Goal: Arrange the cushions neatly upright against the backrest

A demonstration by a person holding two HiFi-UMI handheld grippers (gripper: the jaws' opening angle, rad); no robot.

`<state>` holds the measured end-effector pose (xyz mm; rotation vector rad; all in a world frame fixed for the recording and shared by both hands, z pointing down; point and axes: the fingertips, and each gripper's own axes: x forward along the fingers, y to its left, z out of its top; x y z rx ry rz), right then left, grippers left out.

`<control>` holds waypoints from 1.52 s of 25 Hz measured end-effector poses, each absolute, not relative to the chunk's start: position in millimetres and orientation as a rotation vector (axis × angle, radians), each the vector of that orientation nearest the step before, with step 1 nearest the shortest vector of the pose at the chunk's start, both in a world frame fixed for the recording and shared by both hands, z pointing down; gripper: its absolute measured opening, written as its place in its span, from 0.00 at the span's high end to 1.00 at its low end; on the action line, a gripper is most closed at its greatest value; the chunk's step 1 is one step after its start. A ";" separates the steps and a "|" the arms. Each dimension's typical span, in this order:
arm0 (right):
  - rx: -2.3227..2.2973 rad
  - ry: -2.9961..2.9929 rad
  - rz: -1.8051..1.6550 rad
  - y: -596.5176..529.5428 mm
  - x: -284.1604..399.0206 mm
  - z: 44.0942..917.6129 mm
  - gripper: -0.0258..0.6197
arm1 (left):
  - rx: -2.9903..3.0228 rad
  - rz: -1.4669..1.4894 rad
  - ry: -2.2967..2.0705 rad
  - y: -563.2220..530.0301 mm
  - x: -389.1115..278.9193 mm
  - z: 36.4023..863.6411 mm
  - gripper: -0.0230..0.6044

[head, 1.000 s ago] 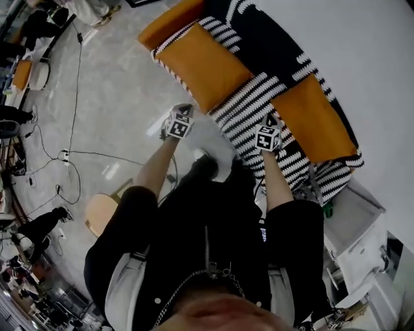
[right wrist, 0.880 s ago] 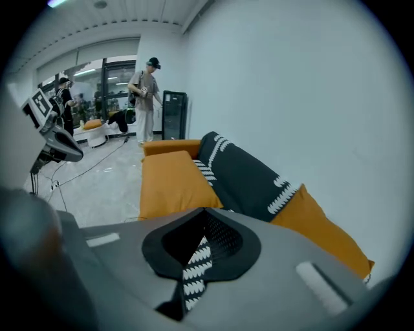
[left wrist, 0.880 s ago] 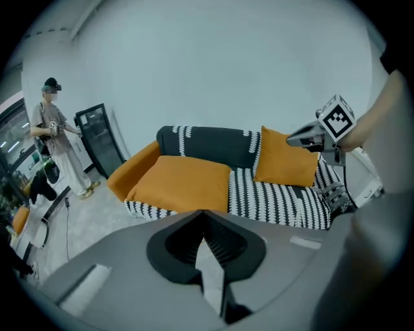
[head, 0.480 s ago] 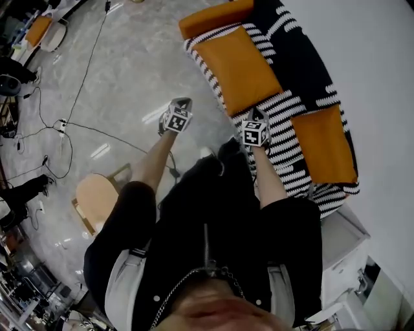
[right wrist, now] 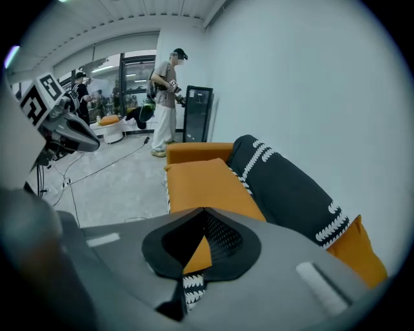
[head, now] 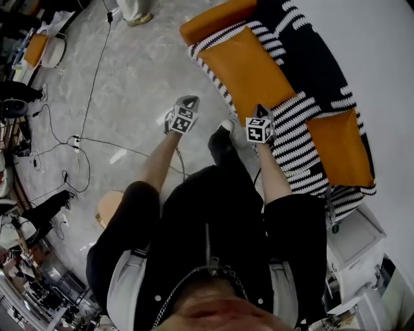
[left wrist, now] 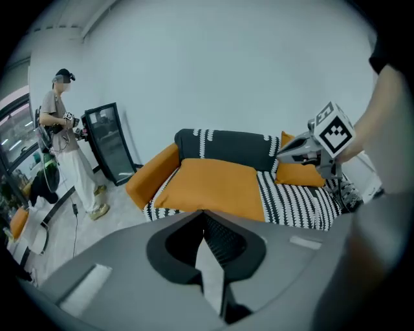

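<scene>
Both grippers are held out in front of the sofa, short of its front edge and touching nothing. The left gripper point(head: 186, 103) has its jaws pressed together with nothing between them. The right gripper point(head: 260, 111) is the same, closed and empty, and it sits nearer the sofa, just over the front of the striped seat point(head: 294, 139).

On that seat a big orange cushion point(head: 255, 71) lies flat at the end of the sofa by the orange armrest point(head: 210, 19). A smaller orange cushion point(head: 339, 145) sits at the sofa's other end, close to the dark backrest point(head: 310, 58). It looks more laid down than standing, though I can't be sure.

I'd say no cushion is in hand yet, so this is the approach. Next, one gripper needs to spread its jaws, reach a cushion's edge, likely the big one, and pinch the fabric firmly. Then the cushion has to be tipped up and leaned against the backrest.

Beyond the armrest end of the sofa, another person point(left wrist: 61, 129) stands by a dark cabinet point(left wrist: 110, 145).
</scene>
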<state>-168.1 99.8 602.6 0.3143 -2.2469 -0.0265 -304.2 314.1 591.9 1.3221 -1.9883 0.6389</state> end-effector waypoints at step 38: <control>1.274 -1.743 0.622 83.5 -180.5 619.3 0.95 | 1.886 0.965 -1.334 142.2 -586.5 655.3 0.95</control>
